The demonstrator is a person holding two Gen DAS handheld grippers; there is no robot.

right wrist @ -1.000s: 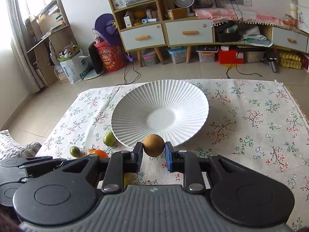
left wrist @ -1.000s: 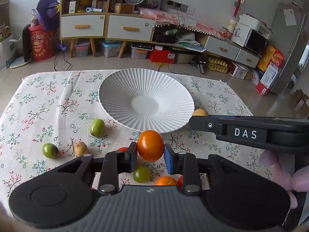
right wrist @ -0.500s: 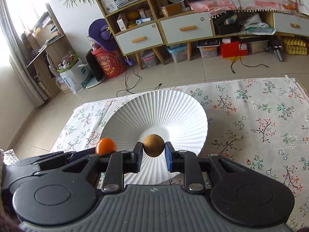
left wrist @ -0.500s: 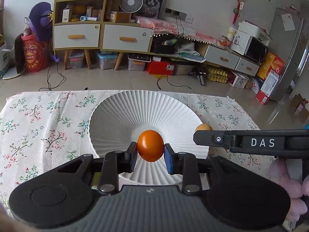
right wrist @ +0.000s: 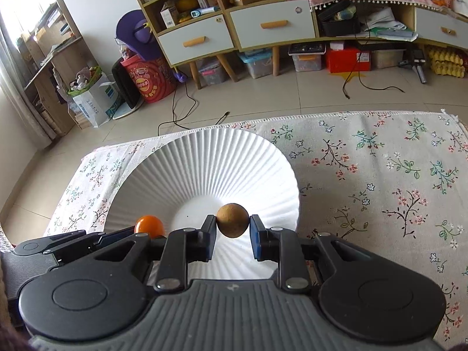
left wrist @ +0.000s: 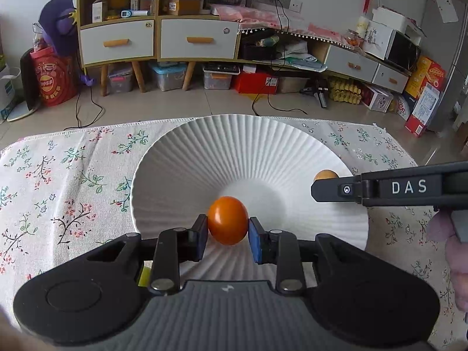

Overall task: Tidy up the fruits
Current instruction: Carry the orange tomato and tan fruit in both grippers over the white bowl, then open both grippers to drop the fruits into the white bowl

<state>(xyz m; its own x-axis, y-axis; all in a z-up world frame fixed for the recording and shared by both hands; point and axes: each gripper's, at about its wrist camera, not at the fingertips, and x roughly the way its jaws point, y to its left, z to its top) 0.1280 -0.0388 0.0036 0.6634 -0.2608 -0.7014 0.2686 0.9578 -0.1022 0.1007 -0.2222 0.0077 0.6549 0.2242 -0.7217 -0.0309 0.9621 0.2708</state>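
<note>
Left hand-held gripper (left wrist: 228, 231): closed on a glossy round orange fruit (left wrist: 228, 220), both pads pressing its sides, held above the plate's lower slope.
Right hand-held gripper (right wrist: 233, 231): clamped on a matte brown round fruit (right wrist: 232, 220), held over the plate's flat centre.
White ribbed plate (left wrist: 248, 143): sits on the floral cloth (left wrist: 67, 175) over the counter.
Change from a second ago: both grippers were short of the plate's near rim; they now hang over the plate, which fills more of each view.
Other fruit: green and orange pieces seen earlier on the cloth are out of frame.
</note>
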